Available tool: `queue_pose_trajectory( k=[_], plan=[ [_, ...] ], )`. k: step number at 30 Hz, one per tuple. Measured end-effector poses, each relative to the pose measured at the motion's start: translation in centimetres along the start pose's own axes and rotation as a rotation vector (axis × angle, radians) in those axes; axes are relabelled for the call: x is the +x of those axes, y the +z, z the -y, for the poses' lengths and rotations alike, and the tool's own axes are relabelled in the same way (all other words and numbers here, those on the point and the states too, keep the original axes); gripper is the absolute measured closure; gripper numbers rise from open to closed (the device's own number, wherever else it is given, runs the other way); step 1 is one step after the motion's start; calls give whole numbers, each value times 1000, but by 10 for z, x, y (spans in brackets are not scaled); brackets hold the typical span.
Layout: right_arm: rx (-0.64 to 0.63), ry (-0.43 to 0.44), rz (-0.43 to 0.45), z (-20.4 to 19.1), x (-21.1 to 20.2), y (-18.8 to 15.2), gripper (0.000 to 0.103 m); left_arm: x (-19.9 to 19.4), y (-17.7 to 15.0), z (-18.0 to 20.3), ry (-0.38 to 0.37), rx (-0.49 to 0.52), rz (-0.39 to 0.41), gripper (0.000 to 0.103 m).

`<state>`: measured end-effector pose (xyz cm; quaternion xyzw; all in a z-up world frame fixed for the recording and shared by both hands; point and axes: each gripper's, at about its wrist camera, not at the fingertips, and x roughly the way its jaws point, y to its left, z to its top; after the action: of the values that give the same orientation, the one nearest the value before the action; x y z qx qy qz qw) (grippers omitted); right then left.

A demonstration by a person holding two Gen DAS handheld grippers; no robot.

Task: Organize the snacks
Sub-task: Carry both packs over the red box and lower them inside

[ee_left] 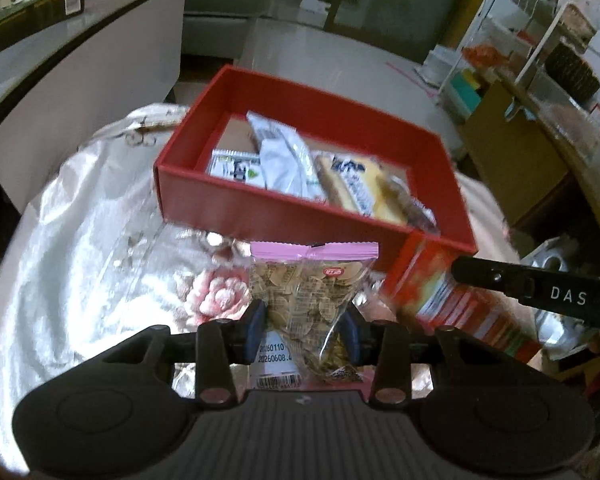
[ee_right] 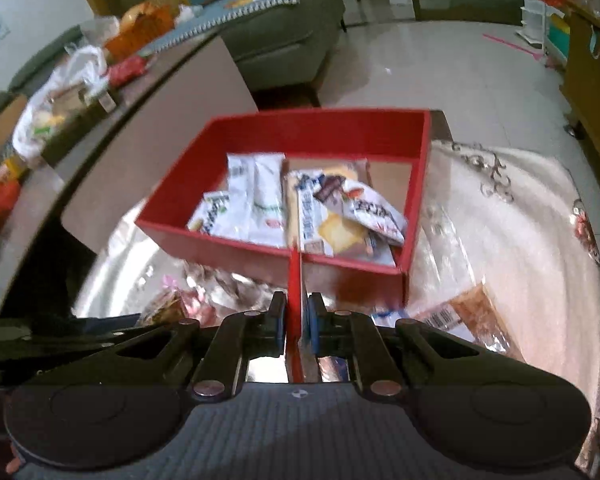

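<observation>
both grippers loaded, red box ahead of each.

left gripper (ee_left: 302, 330) pinches a pink-topped snack bag (ee_left: 312, 284) upright between its pads, long axis pointing up-frame toward the red box (ee_left: 260, 210), which fills the centre of the left view just past the bag; judged next move is forward and over the near wall. right gripper (ee_right: 296, 330) is nearly closed on a thin red pack (ee_right: 296, 284), seen edge-on, its far end at the box's near wall in frame, so the right looks nearer. only the left view shows that red pack (ee_left: 456, 300) broadside at lower right; only the right view shows a brown packet (ee_right: 476, 316) on the floral cloth (ee_right: 520, 240), right of the box.
</observation>
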<state>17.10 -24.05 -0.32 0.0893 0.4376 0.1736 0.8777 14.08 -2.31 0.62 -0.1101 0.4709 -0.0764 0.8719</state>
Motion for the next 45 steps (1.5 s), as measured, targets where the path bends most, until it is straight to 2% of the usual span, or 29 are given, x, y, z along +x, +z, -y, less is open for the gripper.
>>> queue_pose_trajectory(
  k=[2,4,6,8,11,13,15,16,18,19,21,22,26,28,30,33,38,40,45],
  plan=[
    [25,24,11,3,-3,3,89,-2,4,0,-8,-5,13,69],
    [11,0,20,2,-4,5,89,-3,7,2,-10,-9,22,69],
    [1,3,-13,4,3,4,89,-2,8,3,-10,-8,21,69],
    [-26,-35,-49,4,13,-2,88,2,7,5,-9,-1,6,69],
    [-106,-116,-121,2,28,-11,73,6,3,5,2,3,-13,69],
    [-155,-130,-135,-4,33,-17,64,8,2,4,2,3,-20,69],
    [-245,-141,-151,-16,38,-24,35,9,2,3,3,-1,-23,69],
    [-279,-147,-160,-21,41,-26,32,9,2,3,4,-1,-24,69],
    [-344,-173,-171,-31,53,-32,37,9,1,2,2,3,-27,69],
    [-380,-220,-178,-35,61,-36,38,9,0,2,3,3,-29,69],
    [-445,-310,-174,-40,73,-42,31,10,-1,0,5,4,-33,69],
    [-453,-325,-172,-40,75,-44,31,10,-1,-1,6,3,-36,69],
    [-402,-341,-148,-36,67,-42,54,8,0,-6,4,-16,-36,69],
    [-318,-291,-137,-26,57,-35,66,7,1,-6,-4,-14,-33,69],
    [-262,-245,-124,-20,48,-30,84,6,0,-4,-9,-9,-32,69],
    [-238,-233,-122,-16,44,-27,87,6,0,-3,-11,-8,-33,69],
    [-119,-132,-125,-4,39,-24,87,8,2,-4,-12,-14,-35,69],
    [-88,-123,-121,3,37,-23,87,8,1,-2,-15,-7,-36,69],
    [5,-60,-174,15,48,-34,87,11,1,-2,-14,-6,-48,69]
  ],
)
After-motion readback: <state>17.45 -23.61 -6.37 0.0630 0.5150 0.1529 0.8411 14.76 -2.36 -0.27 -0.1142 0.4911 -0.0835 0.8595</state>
